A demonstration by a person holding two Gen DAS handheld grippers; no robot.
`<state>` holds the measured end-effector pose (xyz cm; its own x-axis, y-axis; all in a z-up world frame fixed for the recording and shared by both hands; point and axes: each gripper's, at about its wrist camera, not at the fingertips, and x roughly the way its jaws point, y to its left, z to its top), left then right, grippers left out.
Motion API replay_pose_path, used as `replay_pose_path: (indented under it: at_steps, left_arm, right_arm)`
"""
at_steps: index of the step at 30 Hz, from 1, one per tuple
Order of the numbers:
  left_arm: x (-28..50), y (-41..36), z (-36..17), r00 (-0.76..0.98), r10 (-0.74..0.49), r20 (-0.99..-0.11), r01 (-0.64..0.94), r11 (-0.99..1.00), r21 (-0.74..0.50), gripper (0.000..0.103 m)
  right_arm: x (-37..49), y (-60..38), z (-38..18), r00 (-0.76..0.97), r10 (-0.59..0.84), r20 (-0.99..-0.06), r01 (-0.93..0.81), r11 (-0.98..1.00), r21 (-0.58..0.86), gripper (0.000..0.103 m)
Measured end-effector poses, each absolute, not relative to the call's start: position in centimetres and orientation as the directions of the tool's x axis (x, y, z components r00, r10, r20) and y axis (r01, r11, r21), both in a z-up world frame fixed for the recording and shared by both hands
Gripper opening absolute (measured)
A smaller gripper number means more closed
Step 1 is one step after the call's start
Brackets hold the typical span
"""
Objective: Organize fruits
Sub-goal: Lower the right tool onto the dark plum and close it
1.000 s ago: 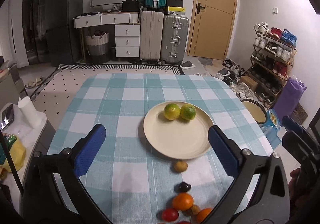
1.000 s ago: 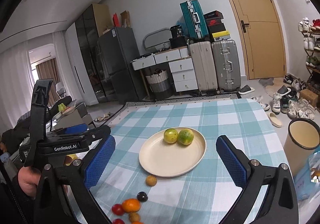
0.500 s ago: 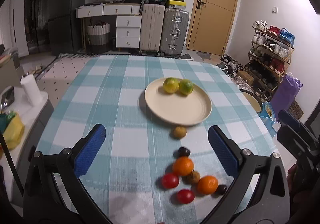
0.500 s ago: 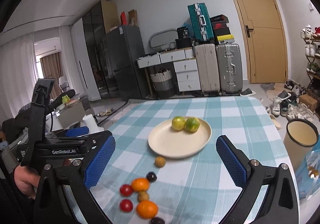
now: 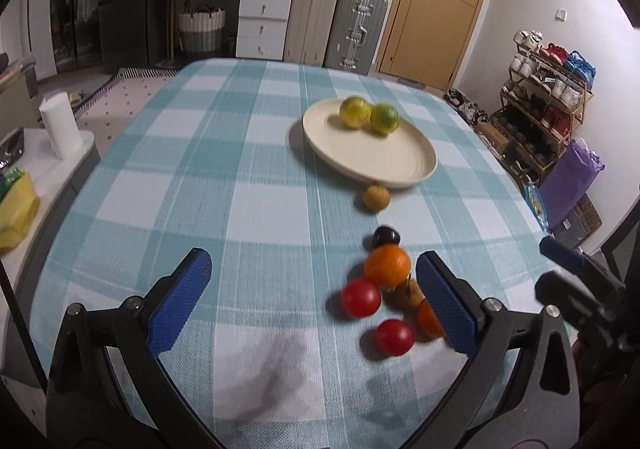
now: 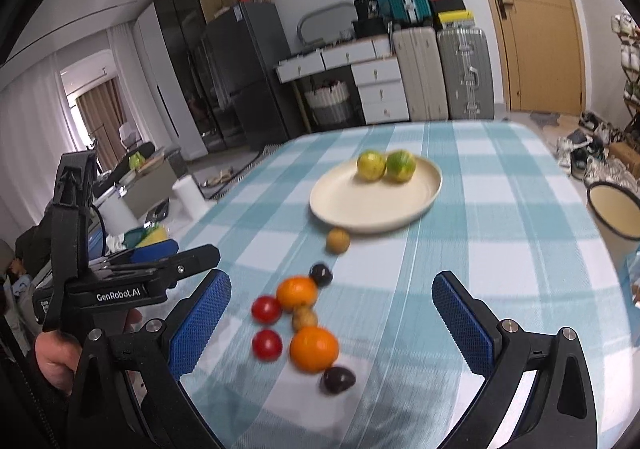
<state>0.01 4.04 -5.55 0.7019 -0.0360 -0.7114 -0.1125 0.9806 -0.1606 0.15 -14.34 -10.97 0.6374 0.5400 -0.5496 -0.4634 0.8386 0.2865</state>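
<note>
Fruit lies loose on the checked cloth (image 5: 224, 209) in a cluster near my edge of the table, with two green-yellow citrus (image 6: 386, 165) already sitting side by side at the far rim of the plate (image 6: 360, 209). The nearest pieces are two oranges (image 6: 314, 349), two tomatoes (image 6: 267, 344), two dark plums (image 6: 338, 379) and a small brown fruit (image 6: 305, 317) wedged between the oranges; another brown one (image 6: 338, 241) sits alone just short of the plate. My right gripper (image 6: 326, 329) hangs above the cluster with jaws spread wide and nothing in them; my left gripper (image 5: 312, 297) is likewise wide and empty, its right pad just beside the farther orange (image 5: 387, 264). I judge the oranges the easiest first pick: firm, fairly light, with a dimpled skin the ribbed pads should hold well, taken across the widest part. The tomatoes look smooth and soft-skinned, so I'd close gently at the equator or they may squirt out or bruise. The plums are small, glossy and likely to roll. Everything here is round and touching its neighbours, so a careless approach could scatter the pile; I'd come straight down on an outer piece, such as the near orange.
</note>
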Motion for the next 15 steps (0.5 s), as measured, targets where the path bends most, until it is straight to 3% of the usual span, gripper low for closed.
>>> replay_pose_path:
  at_steps: [15]
  left_arm:
    - [0.6,4.3,-10.2,0.632,-0.077,-0.771,-0.125,0.972,-0.199,0.102]
  right_arm:
    - [-1.5,-13.8,-16.5,0.515,0.528,-0.675,-0.461,0.835,0.301,0.103]
